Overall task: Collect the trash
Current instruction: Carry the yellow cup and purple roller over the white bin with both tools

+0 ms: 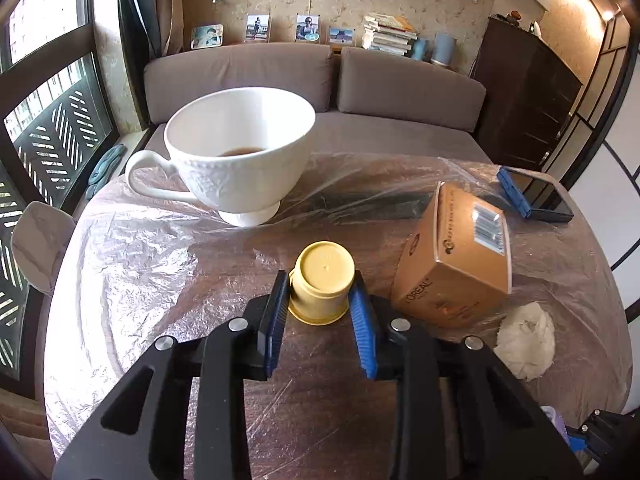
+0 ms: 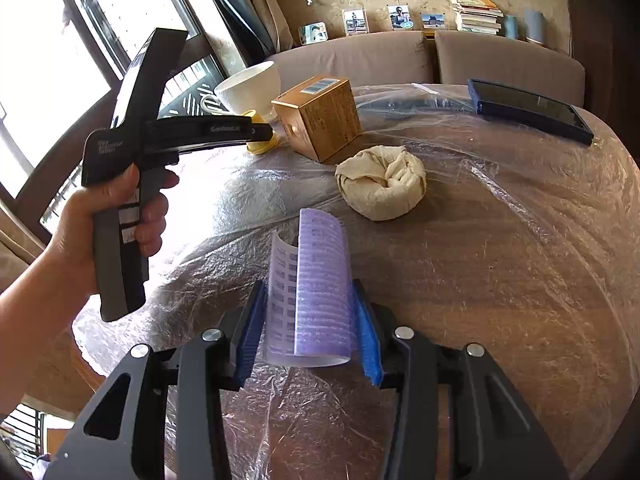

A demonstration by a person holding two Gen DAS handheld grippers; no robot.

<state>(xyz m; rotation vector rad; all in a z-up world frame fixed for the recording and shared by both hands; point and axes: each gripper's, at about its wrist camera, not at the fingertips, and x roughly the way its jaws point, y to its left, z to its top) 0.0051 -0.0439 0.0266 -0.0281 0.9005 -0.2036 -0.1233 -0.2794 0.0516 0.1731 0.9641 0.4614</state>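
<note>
My left gripper (image 1: 320, 292) has its blue pads against both sides of a small yellow plastic cup (image 1: 322, 280) that lies on its side on the plastic-covered round table (image 1: 160, 280). The cup also shows in the right wrist view (image 2: 262, 144), behind the left tool. My right gripper (image 2: 308, 316) is shut on a curled purple paper slip (image 2: 320, 292), held just above the table. A crumpled white paper wad (image 2: 380, 184) lies beyond it, also seen in the left wrist view (image 1: 526, 344). A tan L'Oreal carton (image 1: 456, 260) lies beside the cup.
A white teacup (image 1: 240, 152) with a little dark liquid stands at the far left. A dark phone in a blue case (image 2: 528, 110) lies at the far right edge. A grey sofa (image 1: 320, 80) is behind the table; a window is at left.
</note>
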